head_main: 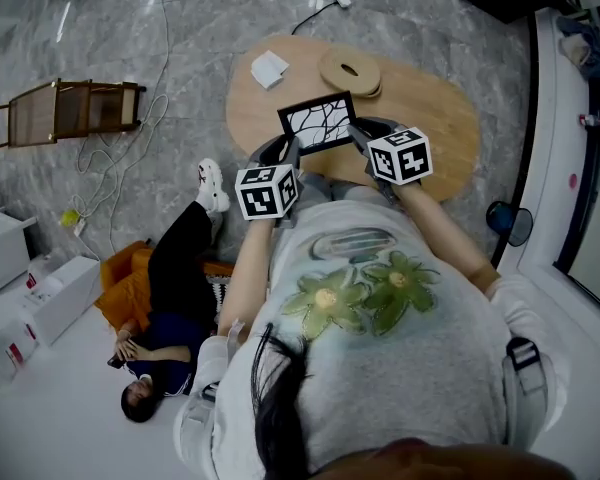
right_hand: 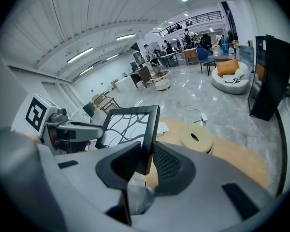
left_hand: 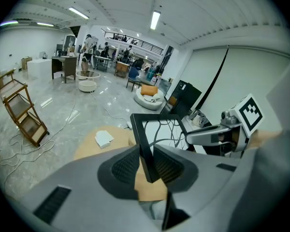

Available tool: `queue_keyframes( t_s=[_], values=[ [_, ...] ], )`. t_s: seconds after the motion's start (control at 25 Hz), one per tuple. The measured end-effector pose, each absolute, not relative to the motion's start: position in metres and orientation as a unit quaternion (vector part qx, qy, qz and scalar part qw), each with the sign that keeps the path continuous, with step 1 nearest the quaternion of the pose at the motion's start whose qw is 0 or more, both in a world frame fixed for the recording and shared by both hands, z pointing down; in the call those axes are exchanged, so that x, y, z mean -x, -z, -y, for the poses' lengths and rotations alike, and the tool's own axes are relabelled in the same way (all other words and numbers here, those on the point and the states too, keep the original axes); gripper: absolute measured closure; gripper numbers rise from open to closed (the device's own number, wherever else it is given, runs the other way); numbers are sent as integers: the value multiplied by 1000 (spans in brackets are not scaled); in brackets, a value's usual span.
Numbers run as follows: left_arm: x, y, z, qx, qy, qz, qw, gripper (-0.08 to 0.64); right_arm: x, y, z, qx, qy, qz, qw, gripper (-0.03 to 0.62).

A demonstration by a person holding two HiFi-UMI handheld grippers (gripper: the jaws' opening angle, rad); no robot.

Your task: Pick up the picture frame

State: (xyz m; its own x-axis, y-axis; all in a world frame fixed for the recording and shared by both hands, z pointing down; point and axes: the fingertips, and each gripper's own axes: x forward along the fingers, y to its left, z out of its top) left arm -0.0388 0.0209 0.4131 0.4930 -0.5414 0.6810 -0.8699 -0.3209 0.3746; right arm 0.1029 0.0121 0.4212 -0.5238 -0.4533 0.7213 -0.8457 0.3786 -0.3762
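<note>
Head view is showing the black rectangular picture frame (head_main: pixel 318 123) over the oval wooden surface (head_main: pixel 445 118); left gripper (head_main: pixel 288 151) and right gripper (head_main: pixel 363 135) fingers (left_hand: pixel 127 165) are clamping opposite side rails, likely keeping it steady.

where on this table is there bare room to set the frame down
Widest bare patch: the table's right end, right of the wooden ring. A smaller one at left, in front of the white pad. Pad and ring crowd the far edge.
</note>
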Motion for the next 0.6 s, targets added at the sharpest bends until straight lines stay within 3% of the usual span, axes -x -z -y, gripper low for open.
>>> queue_keyframes(
  t_s=[0.6],
  values=[
    [37, -418, -22, -783, -227, 443, 373, 462, -105, -425, -15, -415, -379, 783, 266, 503]
  ],
)
